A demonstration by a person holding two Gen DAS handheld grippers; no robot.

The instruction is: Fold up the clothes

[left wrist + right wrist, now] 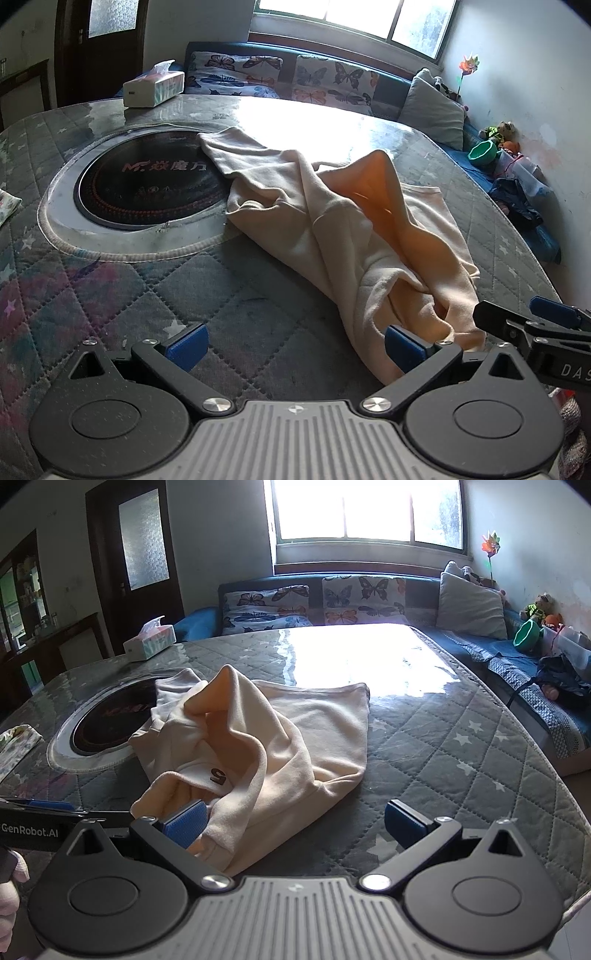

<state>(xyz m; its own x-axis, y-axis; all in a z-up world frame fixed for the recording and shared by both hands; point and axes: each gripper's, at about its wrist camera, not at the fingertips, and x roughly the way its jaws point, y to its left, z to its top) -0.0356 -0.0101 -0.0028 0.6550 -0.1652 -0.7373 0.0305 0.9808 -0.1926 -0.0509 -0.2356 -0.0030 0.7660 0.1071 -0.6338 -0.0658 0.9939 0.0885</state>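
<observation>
From the left wrist view, the left gripper [293,349] is hovering low over the grey quilted star-print table cover [110,295], its blue-padded fingers spread wide and gripping nothing. The cream fleece sweatshirt [332,236] is lying in a rumpled heap, its long axis running from the near right edge away toward the round black induction hob [147,188], one sleeve draping onto the hob's rim. Its right pad is sitting against the garment's near end, likely lined up to catch that edge.

From the right wrist view, the right gripper [293,829] is likewise standing wide open and empty. The sweatshirt [295,731] is lying just ahead, one fold peaking upward, its neck opening facing the camera and nearly touching the left pad.
</observation>
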